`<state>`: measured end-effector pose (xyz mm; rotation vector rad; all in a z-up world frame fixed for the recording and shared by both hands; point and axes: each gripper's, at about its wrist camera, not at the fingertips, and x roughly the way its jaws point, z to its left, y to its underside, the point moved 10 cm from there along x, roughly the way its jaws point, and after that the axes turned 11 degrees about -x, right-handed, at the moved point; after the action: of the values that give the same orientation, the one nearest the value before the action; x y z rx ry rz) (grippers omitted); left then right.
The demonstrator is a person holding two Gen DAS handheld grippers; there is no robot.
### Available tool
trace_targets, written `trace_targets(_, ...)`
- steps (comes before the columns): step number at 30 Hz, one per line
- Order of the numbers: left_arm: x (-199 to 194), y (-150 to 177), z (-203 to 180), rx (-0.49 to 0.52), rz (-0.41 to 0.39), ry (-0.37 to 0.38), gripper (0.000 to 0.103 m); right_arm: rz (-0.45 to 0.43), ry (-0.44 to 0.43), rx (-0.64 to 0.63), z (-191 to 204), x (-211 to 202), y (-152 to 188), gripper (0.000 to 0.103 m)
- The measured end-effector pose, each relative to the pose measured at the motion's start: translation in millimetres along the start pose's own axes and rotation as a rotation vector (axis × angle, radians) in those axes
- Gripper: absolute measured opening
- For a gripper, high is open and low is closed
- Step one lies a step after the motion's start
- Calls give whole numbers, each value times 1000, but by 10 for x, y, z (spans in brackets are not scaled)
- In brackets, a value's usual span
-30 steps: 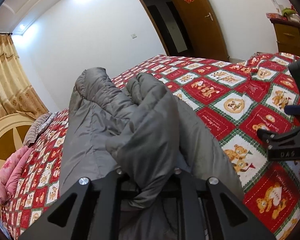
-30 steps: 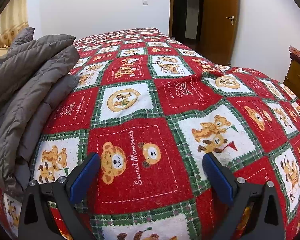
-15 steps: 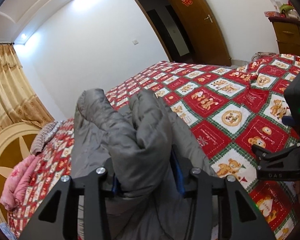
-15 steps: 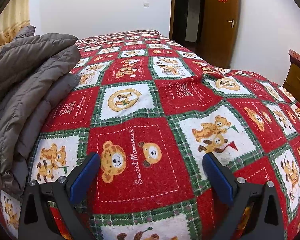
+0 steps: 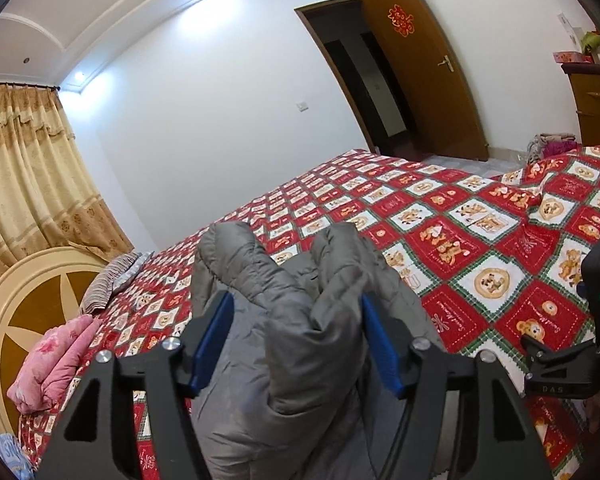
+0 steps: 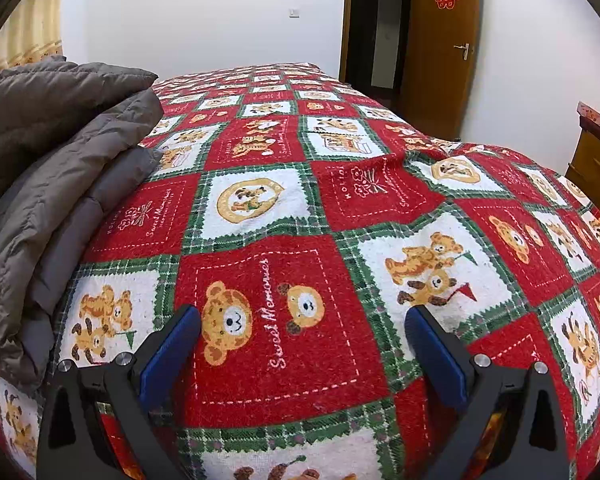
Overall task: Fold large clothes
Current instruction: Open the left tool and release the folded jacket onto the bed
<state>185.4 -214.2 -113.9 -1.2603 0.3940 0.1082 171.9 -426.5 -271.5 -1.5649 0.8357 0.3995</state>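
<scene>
A grey padded jacket lies bunched and folded on the bed's red bear-print cover. My left gripper is open, its blue pads either side of a raised fold of the jacket without pinching it. In the right wrist view the jacket is stacked in layers at the left. My right gripper is open and empty, low over the cover to the right of the jacket. Its body shows at the right edge of the left wrist view.
A pink folded quilt and a striped pillow lie by the round headboard at the left. A wooden door stands open at the back, a wooden dresser to the right, curtains left.
My left gripper has opened and let go of the jacket fold it was pinching, and its view has tilted up. My right gripper has barely moved.
</scene>
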Motion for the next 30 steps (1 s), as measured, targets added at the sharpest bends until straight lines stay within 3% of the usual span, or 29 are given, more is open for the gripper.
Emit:
trace_targets(3, -102, -98, 132, -41, -37, -11, 75, -1, 0, -1, 0, 0, -4, 101)
trace_targets(5, -163, -178, 312, -74, -74, -49, 90, -1, 0, 0, 6, -10, 5, 101)
trace_targets(11, -37, -241, 987, -192, -98, -195, 99, -5, 3, -3, 1, -3, -3, 101)
trace_targets(14, 211, -136, 1263, -203, -66, -273, 99, -6, 3, -3, 0, 3, -7, 101)
trace_targets(20, 816, 240, 1477, -190, 55, -320, 99, -7, 4, -4, 6, -12, 3, 101)
trace_targets(25, 1116, 438, 1411, -225, 132, -279, 99, -5, 0, 4, -8, -7, -4, 101)
trace_targets(29, 1238, 464, 1155, -238, 154, -181, 99, 32, -37, 36, -21, 22, -56, 101)
trace_targets(30, 1235, 457, 1005, -224, 149, -124, 99, 29, -53, 61, -39, 17, -96, 101)
